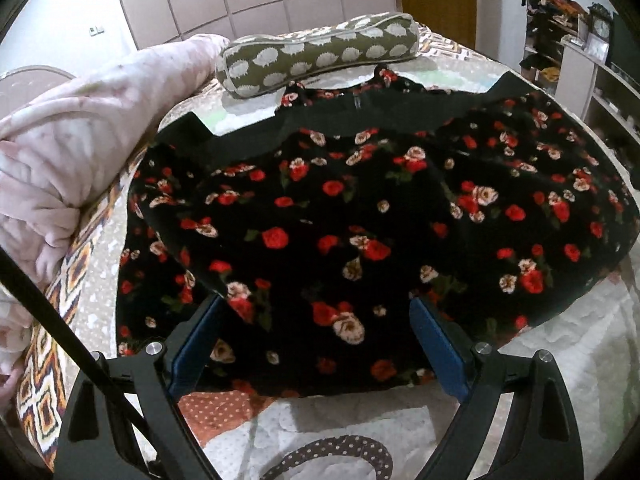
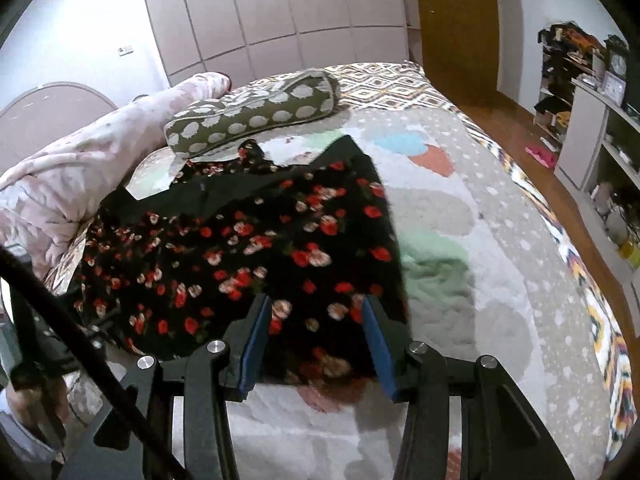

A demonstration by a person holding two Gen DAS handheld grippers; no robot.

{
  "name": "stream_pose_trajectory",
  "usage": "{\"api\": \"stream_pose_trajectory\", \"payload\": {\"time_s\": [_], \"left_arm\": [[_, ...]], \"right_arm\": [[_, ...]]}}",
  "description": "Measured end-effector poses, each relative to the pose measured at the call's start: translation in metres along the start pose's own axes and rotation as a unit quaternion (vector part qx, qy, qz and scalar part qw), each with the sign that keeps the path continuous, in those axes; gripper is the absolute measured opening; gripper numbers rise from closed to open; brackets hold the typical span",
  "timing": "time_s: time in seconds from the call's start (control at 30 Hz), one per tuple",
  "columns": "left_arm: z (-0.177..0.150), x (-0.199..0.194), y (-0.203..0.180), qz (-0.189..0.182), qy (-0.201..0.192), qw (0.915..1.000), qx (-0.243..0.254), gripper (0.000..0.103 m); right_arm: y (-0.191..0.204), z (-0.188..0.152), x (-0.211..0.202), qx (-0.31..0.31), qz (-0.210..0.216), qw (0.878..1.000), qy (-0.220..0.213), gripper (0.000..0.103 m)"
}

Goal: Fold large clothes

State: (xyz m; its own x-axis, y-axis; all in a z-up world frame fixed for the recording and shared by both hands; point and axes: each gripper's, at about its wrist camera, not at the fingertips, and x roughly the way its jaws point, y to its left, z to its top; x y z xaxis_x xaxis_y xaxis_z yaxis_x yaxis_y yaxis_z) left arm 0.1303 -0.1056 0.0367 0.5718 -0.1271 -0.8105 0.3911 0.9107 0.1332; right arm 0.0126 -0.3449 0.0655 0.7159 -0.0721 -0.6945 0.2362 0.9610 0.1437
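Note:
A large black garment with red and cream roses [image 1: 360, 208] lies spread on the bed; it also shows in the right wrist view [image 2: 256, 256]. A plain black band runs along its far edge. My left gripper [image 1: 316, 312] is open, its blue pads wide apart above the garment's near hem. My right gripper [image 2: 314, 316] is open above the garment's near right corner, with cloth showing between the pads. Neither gripper holds the cloth.
A quilted patchwork bedspread [image 2: 480, 264] covers the bed. An olive cushion with pale dots [image 1: 316, 54] lies beyond the garment. A bunched pink duvet [image 1: 80, 144] lies at the left. Shelves [image 2: 592, 128] and wooden floor are at the right, wardrobe doors [image 2: 280, 8] behind.

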Motion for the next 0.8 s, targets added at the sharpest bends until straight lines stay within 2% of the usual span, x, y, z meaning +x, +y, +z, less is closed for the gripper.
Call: {"api": "stream_pose_trajectory", "payload": {"time_s": [0.23,0.33,0.57,0.73,0.8], "left_arm": [[-0.002,0.005,-0.001,-0.001,-0.002,1.0,0.005,0.093],[-0.003,0.005,0.0,-0.002,-0.004,1.0,0.004,0.093],[-0.001,0.005,0.0,-0.004,-0.003,1.0,0.003,0.093],[-0.001,0.003,0.001,-0.003,0.0,1.0,0.001,0.093],[0.001,-0.006,0.005,-0.008,0.002,0.9999,-0.007,0.093]], "right_arm": [[0.037,0.015,0.024,-0.022,0.025,0.999,0.0,0.05],[0.05,0.021,0.046,-0.026,0.041,0.999,0.02,0.05],[0.038,0.021,0.09,0.009,0.031,0.998,0.049,0.05],[0.034,0.021,0.088,0.016,0.043,0.998,0.047,0.05],[0.027,0.023,0.077,0.028,0.06,0.997,0.039,0.051]]}}
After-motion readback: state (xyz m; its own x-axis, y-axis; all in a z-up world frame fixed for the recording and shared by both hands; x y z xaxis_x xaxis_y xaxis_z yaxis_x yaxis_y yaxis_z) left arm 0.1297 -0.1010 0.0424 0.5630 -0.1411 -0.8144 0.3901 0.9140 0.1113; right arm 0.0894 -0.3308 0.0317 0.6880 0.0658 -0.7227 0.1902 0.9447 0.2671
